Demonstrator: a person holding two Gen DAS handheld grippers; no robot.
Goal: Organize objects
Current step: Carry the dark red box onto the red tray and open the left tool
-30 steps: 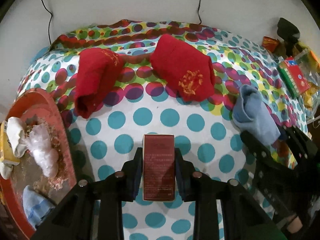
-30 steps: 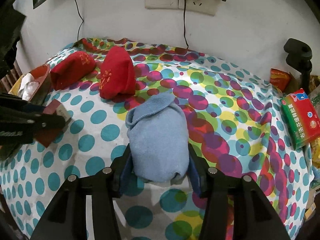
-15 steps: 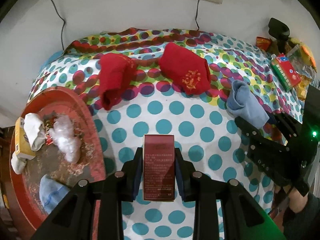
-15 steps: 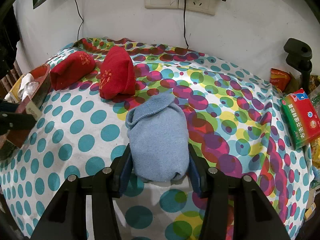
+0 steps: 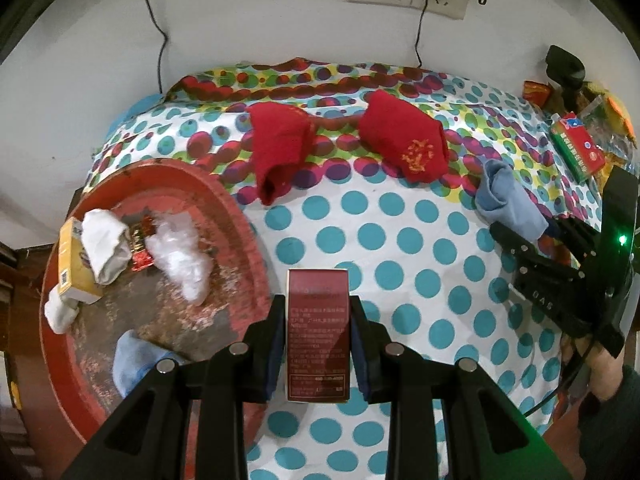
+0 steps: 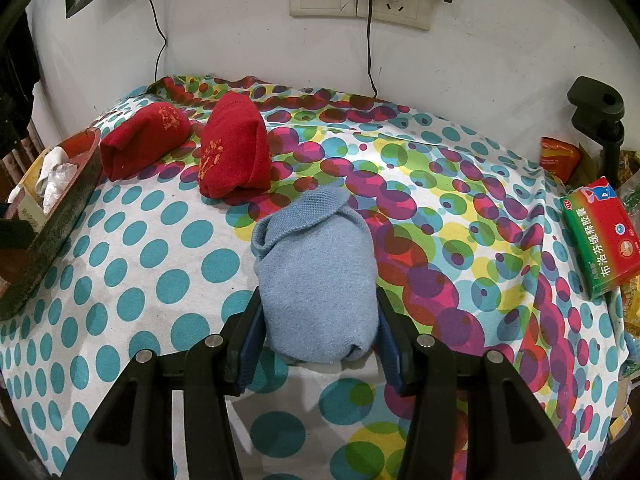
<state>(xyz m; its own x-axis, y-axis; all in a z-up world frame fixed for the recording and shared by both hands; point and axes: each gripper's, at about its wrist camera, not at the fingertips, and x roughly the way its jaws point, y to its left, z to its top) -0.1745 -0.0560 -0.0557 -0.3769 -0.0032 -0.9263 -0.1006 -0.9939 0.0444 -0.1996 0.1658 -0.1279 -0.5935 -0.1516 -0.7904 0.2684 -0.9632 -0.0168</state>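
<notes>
Now maroon box [image 5: 317, 332] clamped between left fingers [image 5: 267, 354]; blue sock [image 6: 318, 280] between right fingers [image 6: 249, 336].

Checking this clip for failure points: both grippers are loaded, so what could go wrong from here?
The left gripper grips the dark red box only along its narrow sides; it might twist or slip on release over the crowded red tray, landing on the plastic wrap. The right gripper squeezes a soft blue sock bundle, which could unroll or sag out.
</notes>
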